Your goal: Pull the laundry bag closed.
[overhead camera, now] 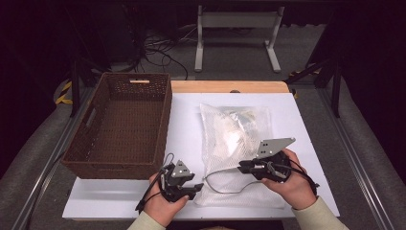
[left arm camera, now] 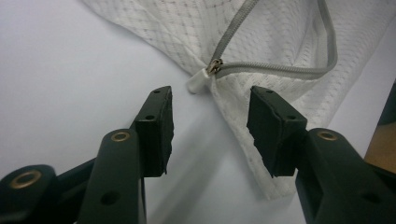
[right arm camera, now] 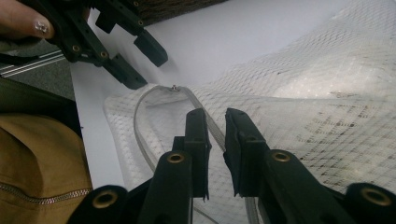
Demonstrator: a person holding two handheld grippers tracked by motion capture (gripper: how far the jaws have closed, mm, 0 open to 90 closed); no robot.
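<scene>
I am holding my left claw (left arm camera: 210,128) half open just short of the zip pull (left arm camera: 200,80), gripping nothing. My right claw (right arm camera: 217,140) is pinching the zip (right arm camera: 215,132) of the mesh bag (overhead camera: 234,143), which is lying on the table (overhead camera: 186,115) beside the basket (overhead camera: 119,124).

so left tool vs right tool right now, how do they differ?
Left tool: jaws wide apart, short of the mesh bag, aimed at the zipper pull, nothing between them. Right tool: jaws close together with a narrow gap, astride the grey zipper track where the bag gapes open; an actual pinch isn't clear. Both are hand-held, black-jawed and work the bag's near edge.
</scene>
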